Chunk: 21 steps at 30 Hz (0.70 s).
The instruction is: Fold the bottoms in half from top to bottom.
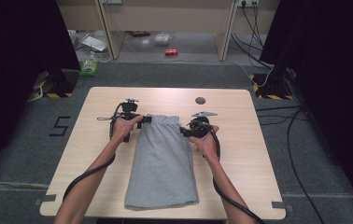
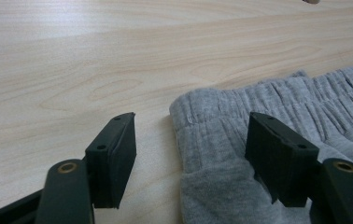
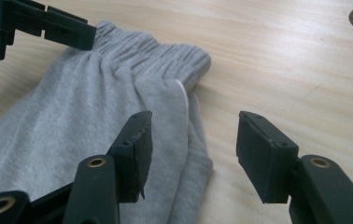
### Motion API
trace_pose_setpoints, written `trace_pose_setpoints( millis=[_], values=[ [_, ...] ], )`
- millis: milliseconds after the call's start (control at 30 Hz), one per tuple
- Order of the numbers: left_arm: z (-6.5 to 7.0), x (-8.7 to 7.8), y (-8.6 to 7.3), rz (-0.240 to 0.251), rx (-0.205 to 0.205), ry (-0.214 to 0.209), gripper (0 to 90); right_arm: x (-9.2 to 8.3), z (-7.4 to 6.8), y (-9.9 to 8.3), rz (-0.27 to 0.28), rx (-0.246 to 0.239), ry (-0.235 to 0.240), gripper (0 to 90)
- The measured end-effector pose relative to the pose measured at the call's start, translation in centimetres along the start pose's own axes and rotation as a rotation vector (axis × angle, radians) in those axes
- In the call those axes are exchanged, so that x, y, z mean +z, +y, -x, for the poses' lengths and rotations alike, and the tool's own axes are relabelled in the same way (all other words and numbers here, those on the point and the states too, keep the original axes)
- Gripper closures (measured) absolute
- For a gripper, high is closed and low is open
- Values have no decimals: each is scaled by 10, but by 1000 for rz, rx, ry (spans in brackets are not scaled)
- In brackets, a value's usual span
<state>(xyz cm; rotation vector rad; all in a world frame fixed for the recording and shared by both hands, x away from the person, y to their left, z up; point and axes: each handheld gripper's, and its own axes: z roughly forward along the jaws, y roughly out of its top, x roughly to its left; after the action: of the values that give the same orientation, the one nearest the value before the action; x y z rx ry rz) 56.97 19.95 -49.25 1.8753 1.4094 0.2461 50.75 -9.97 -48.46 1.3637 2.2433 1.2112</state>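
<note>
A folded grey garment (image 1: 161, 163) with an elastic waistband lies lengthwise on the wooden table (image 1: 258, 154), waistband at the far end. My left gripper (image 1: 144, 120) is at the waistband's left corner. In the left gripper view it (image 2: 191, 126) stands open, the corner of the garment (image 2: 305, 98) lying between its jaws, one jaw over bare wood. My right gripper (image 1: 184, 131) is at the garment's right edge, just below the waistband. It (image 3: 195, 126) is open, one jaw over the grey cloth (image 3: 72, 107) and the other over the table. The left gripper (image 3: 39, 23) shows beyond.
A round grey hole cover (image 1: 200, 100) sits in the table beyond the right gripper. Past the table's far edge, a red can (image 1: 171, 52) and a green bottle (image 1: 89, 65) lie on the floor. Cables run along the floor at the right.
</note>
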Motion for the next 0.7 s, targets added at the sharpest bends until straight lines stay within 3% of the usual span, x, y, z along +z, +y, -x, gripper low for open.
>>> trace_pose_setpoints(
  millis=[300,700],
  values=[
    [-1,1,0,7,-13,-8,323,16,-8,15,-2,-6,-1,433],
    [-2,6,1,0,-24,-9,330,35,-3,20,-41,25,-15,435]
  ],
)
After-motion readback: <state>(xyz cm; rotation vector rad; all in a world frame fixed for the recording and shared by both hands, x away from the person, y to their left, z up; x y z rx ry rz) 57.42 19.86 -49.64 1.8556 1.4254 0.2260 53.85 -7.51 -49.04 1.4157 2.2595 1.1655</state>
